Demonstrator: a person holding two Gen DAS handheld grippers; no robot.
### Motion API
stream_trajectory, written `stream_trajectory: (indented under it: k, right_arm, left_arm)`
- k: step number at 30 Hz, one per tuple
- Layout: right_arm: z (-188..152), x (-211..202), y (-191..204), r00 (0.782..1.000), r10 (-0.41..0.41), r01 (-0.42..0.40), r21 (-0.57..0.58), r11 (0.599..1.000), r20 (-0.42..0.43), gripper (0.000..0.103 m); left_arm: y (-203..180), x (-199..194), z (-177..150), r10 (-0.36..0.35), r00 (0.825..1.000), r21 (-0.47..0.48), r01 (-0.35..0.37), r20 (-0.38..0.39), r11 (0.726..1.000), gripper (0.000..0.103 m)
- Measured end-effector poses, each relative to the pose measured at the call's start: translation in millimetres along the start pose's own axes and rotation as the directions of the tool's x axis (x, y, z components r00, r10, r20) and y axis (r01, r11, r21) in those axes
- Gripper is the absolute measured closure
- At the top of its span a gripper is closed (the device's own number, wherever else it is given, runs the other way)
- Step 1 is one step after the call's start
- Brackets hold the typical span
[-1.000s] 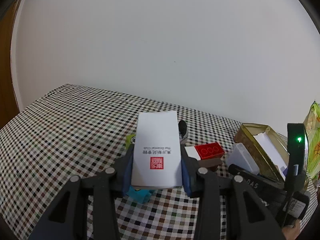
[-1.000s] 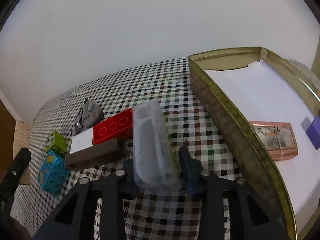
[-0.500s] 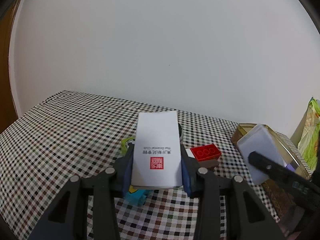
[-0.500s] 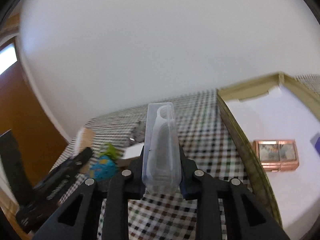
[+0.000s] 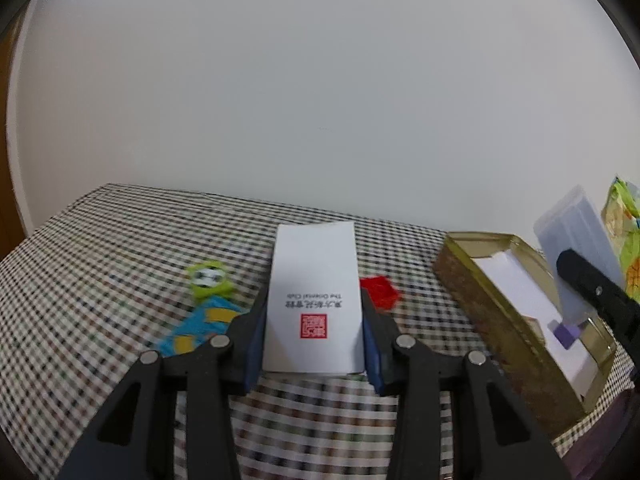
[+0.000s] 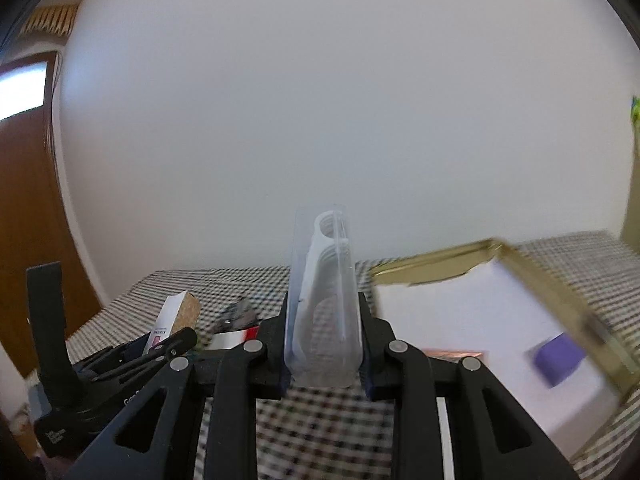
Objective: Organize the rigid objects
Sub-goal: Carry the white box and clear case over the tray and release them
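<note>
My left gripper (image 5: pixel 314 312) is shut on a white card box (image 5: pixel 314 296) with a red seal, held above the checkered table. My right gripper (image 6: pixel 323 320) is shut on a clear plastic case (image 6: pixel 323 308) of white floss picks, held upright and lifted near the gold tin tray (image 6: pixel 568 296). In the left wrist view the clear case (image 5: pixel 576 236) hangs over the tray (image 5: pixel 480 292). The tray holds a purple block (image 6: pixel 558 358) and a copper-coloured box (image 6: pixel 452 356).
On the checkered cloth (image 5: pixel 100 264) lie a green toy block (image 5: pixel 208 278), a blue block (image 5: pixel 200 330) and a red brick (image 5: pixel 380 292). A green snack bag (image 5: pixel 624 232) stands at the far right. A brown door (image 6: pixel 32 216) is to the left.
My right gripper has lifted the clear case off the table and carried it up and right over the tray. My left gripper has shifted slightly with the white box.
</note>
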State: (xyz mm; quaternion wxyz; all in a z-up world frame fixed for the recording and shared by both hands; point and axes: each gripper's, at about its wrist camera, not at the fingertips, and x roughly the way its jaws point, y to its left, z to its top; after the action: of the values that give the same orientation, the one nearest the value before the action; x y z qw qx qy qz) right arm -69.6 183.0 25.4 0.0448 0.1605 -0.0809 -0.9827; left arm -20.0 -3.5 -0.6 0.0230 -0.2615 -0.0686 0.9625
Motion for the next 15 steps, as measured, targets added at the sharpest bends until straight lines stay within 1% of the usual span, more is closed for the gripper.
stream_trajectory:
  k: [1,4,10,15]
  right_arm:
    - [0,-5,-1,1.000,-0.020,0.020,-0.016,1.000,0.012,0.075]
    - [4,-16,-22,0.996,-0.077,0.079,-0.044,0.996,0.048,0.075]
    - [12,-42,-64,0.983,-0.172,0.173,-0.016,0.985,0.066,0.075]
    - [16,-51,-97,0.959,-0.273,0.276,-0.026,0.961,0.071,0.075]
  left_arm:
    - [-7,0,-1,-0.007,1.000,0.009,0.007,-0.001,1.000,0.063]
    - [-30,1,-2,-0.036,0.999,0.029,0.036,-0.005,0.999,0.063]
    - [-73,8,1,-0.084,0.996,0.066,0.084,-0.014,0.994,0.063]
    - [-108,10,2,-0.139,0.990,0.091,0.141,-0.028,0.986,0.063]
